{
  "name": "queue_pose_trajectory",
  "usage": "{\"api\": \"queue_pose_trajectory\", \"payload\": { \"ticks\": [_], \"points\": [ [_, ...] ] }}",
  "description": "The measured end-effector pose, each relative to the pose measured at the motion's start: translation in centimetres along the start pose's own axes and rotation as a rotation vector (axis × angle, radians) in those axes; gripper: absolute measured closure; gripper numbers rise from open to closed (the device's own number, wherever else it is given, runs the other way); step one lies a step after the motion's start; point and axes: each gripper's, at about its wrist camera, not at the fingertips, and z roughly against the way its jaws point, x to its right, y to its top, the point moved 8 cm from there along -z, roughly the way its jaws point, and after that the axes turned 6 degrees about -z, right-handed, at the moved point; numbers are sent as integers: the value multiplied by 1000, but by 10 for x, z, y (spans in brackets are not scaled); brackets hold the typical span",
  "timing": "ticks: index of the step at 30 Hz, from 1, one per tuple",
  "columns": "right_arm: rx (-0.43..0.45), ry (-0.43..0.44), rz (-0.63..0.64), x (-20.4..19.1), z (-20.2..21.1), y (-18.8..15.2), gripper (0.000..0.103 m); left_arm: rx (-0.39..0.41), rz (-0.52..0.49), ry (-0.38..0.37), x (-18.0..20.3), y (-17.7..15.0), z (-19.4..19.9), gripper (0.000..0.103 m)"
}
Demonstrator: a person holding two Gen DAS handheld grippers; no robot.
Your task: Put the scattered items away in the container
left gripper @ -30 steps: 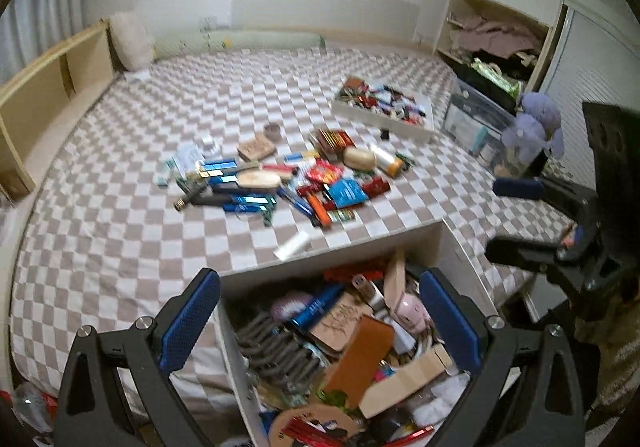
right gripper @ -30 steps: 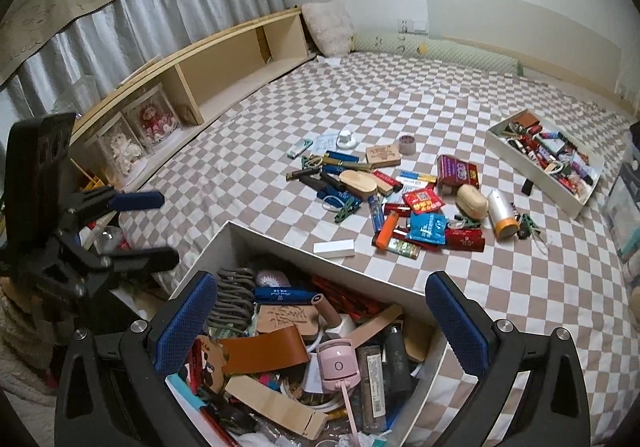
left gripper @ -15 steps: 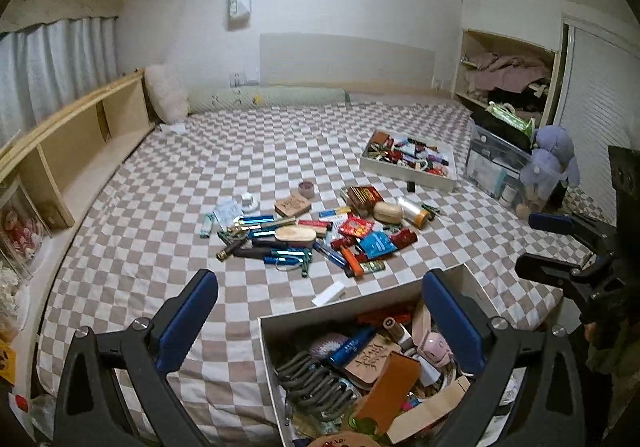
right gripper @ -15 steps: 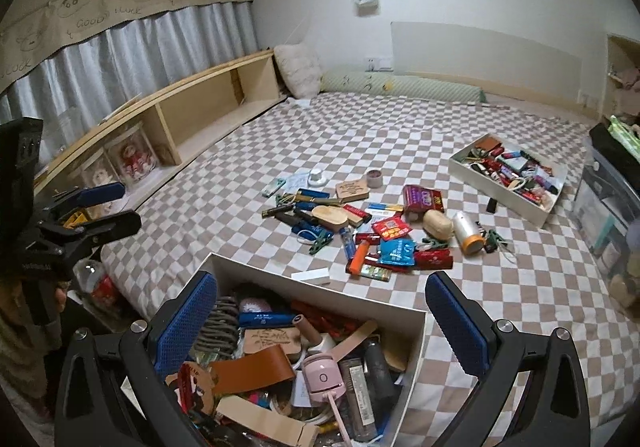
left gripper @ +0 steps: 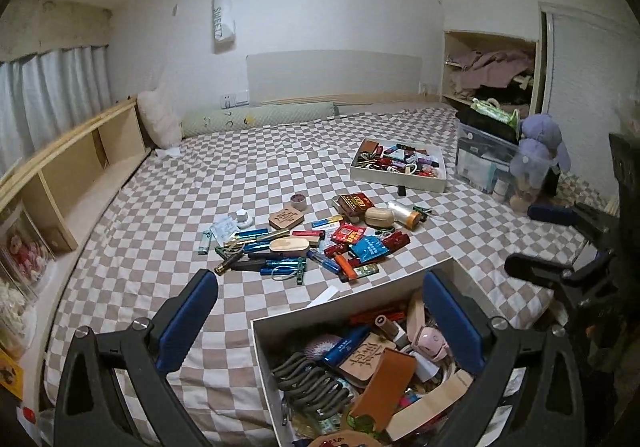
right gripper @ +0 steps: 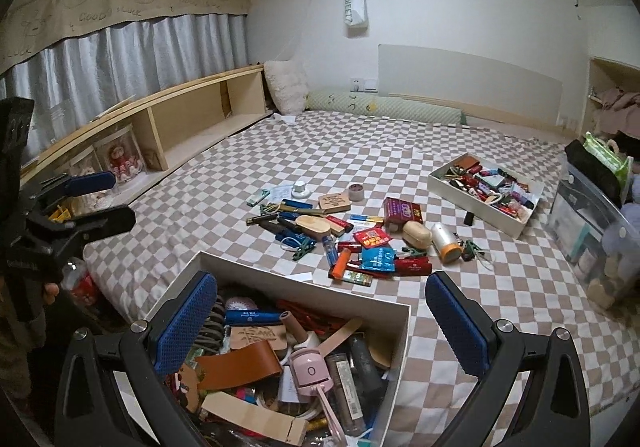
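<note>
Both grippers hovered above the near edge of the checkered bed (left gripper: 168, 183), each with its fingers spread wide and nothing between them. The left gripper (left gripper: 320, 321) sat over the left rim of the near white container (left gripper: 262, 347), which was heaped with a brown leather case (right gripper: 236, 365), a pink device (right gripper: 310, 371) and a coiled grey cord (left gripper: 310, 381). The right gripper (right gripper: 320, 323) hung over the same box. At twelve o'clock from the container lay the scattered items (right gripper: 340, 237), touching or overlapping: blue pens, red packets, an orange lighter (right gripper: 341, 261), a wooden brush (left gripper: 289, 245) and a clear bottle with an orange cap (right gripper: 444, 241). A second white tray (left gripper: 398, 179), also filled, stood at one o'clock, well apart.
</note>
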Motion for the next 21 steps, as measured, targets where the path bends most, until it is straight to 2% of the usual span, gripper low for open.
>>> {"api": "queue_pose_trajectory", "payload": {
  "ticks": [13, 17, 21],
  "points": [
    [14, -17, -14, 2, 6, -7, 0, -8, 4, 31, 1, -19, -1, 1],
    [13, -22, -2, 0, 7, -9, 0, -16, 19, 9, 0, -22, 0, 1],
    [7, -24, 5, -1, 5, -10, 0, -19, 13, 17, 0, -24, 0, 1]
  ]
}}
